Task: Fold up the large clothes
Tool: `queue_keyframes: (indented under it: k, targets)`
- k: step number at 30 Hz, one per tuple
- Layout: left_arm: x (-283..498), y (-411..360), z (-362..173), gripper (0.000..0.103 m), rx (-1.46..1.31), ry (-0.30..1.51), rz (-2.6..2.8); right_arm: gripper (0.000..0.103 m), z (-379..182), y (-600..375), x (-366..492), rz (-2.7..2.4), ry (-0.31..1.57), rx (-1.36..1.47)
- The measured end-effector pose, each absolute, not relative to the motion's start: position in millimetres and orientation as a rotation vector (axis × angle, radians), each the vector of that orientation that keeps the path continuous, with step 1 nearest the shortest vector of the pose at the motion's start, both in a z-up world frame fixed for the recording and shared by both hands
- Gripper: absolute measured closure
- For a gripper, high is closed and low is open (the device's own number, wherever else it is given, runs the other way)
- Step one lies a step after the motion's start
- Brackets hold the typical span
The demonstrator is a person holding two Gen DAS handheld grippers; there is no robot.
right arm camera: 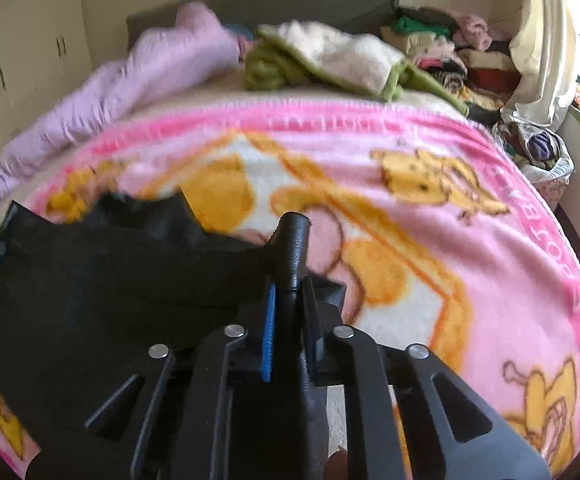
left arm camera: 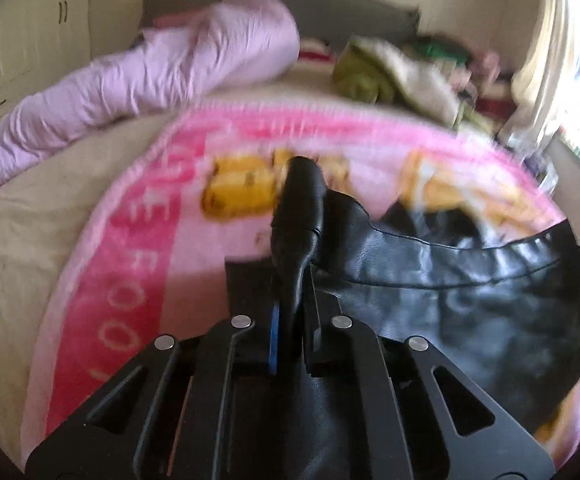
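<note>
Black leather garment (left arm camera: 450, 276): smooth, glossy material with a stitched seam running along one edge. State: unfolded, slack and creased, spread between two pinched ends. Pose: one bunched end stands upright as a rolled tab near the centre of the left wrist view; the opposite end (right arm camera: 294, 248) forms a similar upright tab in the right wrist view. The body sags between them, and a zipper shows at its far left edge there. Location: near part of a pink cartoon-print blanket (right arm camera: 430, 240)
</note>
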State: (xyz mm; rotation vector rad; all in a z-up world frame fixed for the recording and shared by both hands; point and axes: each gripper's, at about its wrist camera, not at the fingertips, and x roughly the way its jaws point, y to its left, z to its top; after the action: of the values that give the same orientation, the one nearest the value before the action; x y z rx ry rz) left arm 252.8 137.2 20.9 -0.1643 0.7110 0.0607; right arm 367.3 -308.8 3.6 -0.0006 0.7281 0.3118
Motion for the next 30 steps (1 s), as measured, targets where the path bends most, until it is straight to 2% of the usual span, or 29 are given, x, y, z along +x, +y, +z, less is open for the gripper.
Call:
queue_keyframes:
  k: [3, 6, 13, 22, 25, 26, 27, 29, 30]
  targets:
    - [260, 136, 38, 0.101, -0.181, 0.667, 0.072, 0.093, 29, -314, 366, 0.315, 0.644, 0.027]
    - [280, 137, 33, 0.101, -0.184, 0.684, 0.096, 0.093, 30, -310, 380, 0.293, 0.645, 0.019]
    - [311, 137, -20, 0.100, -0.170, 0.816, 0.137, 0.093, -31, -303, 419, 0.215, 0.803, 0.028]
    - [314, 148, -56, 0.089, -0.213, 0.853, 0.131, 0.085, -61, -295, 428, 0.178, 0.886, 0.001]
    - [311, 151, -51, 0.083, -0.233, 0.843, 0.122, 0.082, -63, -297, 430, 0.176, 0.905, 0.010]
    - [306, 154, -46, 0.073, -0.241, 0.834, 0.133, 0.082, -62, -299, 430, 0.178, 0.908, 0.021]
    - [303, 156, -42, 0.057, -0.242, 0.833, 0.143, 0.080, -59, -301, 428, 0.180, 0.906, 0.031]
    - [293, 161, -34, 0.052, -0.252, 0.829, 0.141, 0.071, -51, -308, 420, 0.177, 0.900, 0.070]
    - [287, 164, -30, 0.049, -0.257, 0.821, 0.138, 0.060, -46, -313, 413, 0.185, 0.900, 0.105]
